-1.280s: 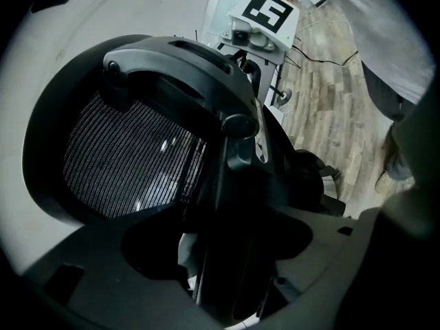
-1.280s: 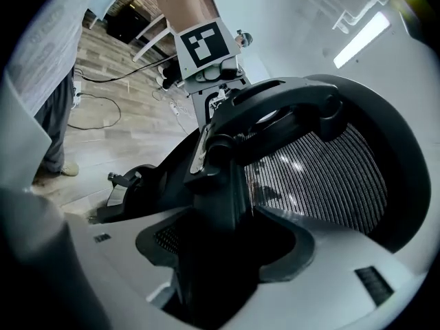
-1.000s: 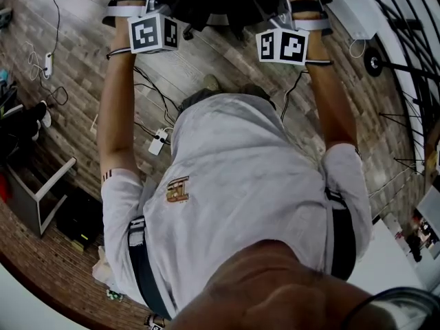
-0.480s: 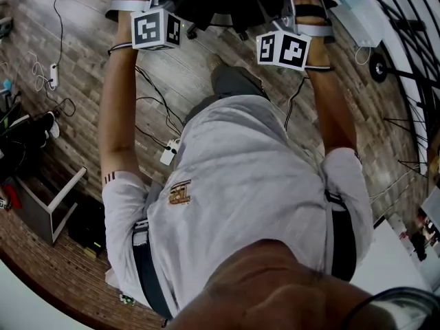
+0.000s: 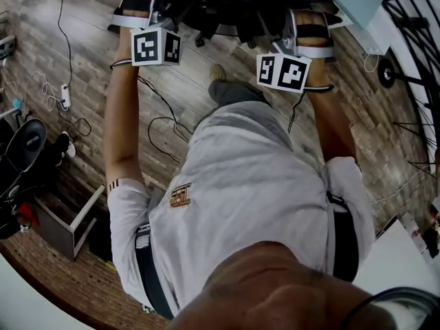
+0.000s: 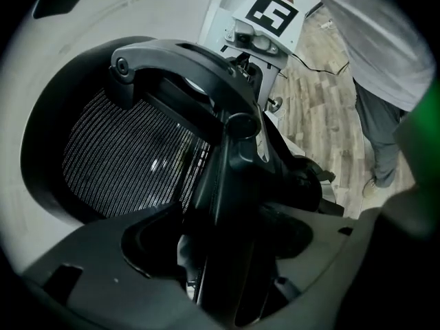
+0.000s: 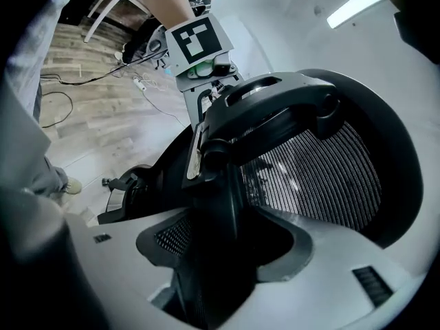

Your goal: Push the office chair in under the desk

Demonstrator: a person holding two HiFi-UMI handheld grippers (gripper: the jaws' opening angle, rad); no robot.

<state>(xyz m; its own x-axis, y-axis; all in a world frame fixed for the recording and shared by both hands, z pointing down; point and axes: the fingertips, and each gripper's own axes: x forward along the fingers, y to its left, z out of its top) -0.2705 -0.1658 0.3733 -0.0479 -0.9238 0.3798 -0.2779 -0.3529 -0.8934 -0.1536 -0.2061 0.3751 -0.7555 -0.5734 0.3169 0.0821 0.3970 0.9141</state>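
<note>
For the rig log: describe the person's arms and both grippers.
The left gripper and right gripper are each black and grey with white bands and a white cube of black square markers. A thin dark cable hangs from the right one. The sleeves are short, light grey, the left hem dark-striped.

Seen from overhead, a person wears a pale grey short-sleeved shirt (image 5: 254, 184) with a small orange emblem (image 5: 179, 194) at 8 o'clock, dark shoulder straps (image 5: 342, 243), grey trousers (image 5: 237, 91) and a light shoe (image 5: 217, 72). The black-and-white left marker cube (image 5: 155, 47) sits at 11 o'clock, the right marker cube (image 5: 282, 71) at 1 o'clock.
</note>
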